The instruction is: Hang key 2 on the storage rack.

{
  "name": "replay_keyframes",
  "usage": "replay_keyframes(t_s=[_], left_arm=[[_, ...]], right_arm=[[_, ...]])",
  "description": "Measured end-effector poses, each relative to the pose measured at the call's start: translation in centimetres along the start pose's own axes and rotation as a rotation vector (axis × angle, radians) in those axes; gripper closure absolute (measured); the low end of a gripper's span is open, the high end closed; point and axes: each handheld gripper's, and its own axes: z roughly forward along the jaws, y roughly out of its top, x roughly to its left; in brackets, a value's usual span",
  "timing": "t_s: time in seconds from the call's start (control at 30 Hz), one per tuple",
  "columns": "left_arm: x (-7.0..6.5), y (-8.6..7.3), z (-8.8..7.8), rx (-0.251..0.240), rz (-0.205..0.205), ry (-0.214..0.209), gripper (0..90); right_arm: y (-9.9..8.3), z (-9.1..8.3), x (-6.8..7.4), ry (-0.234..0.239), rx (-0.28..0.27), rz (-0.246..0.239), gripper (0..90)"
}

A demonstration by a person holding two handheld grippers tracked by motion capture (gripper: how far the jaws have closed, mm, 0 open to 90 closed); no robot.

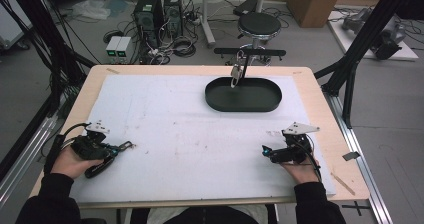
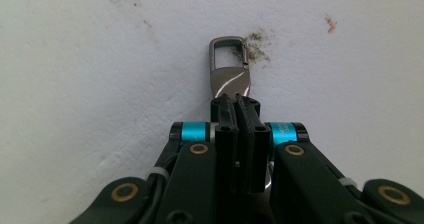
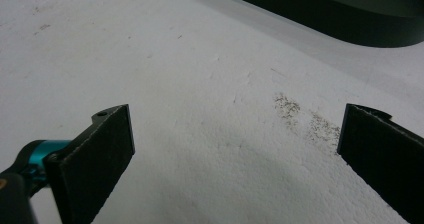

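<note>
Gripping metal clasp [image 2: 229, 70] in closed left tongs [image 2: 238, 100] at near-left of surface [image 1: 200, 134] | right tongs [image 3: 235, 149] open, empty | lift level, avoid twisting, clear black tray [image 1: 272, 104] rim far right

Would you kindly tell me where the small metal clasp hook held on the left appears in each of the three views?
High view: metal clasp hook at lower left, sticking out of the left claw.
Left gripper view: upper centre, pinched between shut jaws.
Right gripper view: not in it.
Shared landmark: white foam mat; its grey smudge sits beside the hook.
</note>
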Motion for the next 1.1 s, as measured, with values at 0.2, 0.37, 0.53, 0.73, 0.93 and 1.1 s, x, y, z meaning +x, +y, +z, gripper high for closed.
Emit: replay_keyframes(t_s=[0.2, 0.37, 0.53, 0.73, 0.93, 1.1], left_arm=[[-0.4, 1.7, -0.9, -0.034, 0.035, -0.004, 86.1], [-0.6, 3.2, -1.5, -0.059, 0.063, 0.013, 86.1], [-0.6, 4.6, -2.0, -0.077, 0.076, 0.010, 86.0], [-0.8, 6.4, -2.4, -0.095, 0.103, 0.015, 86.1], [-1.3, 8.4, -2.5, -0.114, 0.138, 0.014, 86.1], [-1.8, 10.4, -2.2, -0.136, 0.160, 0.012, 86.0]], right_arm=[[0.0, 0.0, 0.1, 0.001, 0.000, -0.004, 0.8], [0.0, 0.0, 0.1, -0.001, -0.005, -0.006, 0.8], [0.0, 0.0, 0.0, 0.000, -0.003, -0.003, 0.8], [0.0, -0.1, 0.0, 0.001, -0.003, -0.004, 0.9], [0.0, 0.0, 0.0, 0.002, 0.003, -0.003, 0.8], [-0.1, 0.0, -0.1, -0.001, 0.001, -0.004, 0.8]])
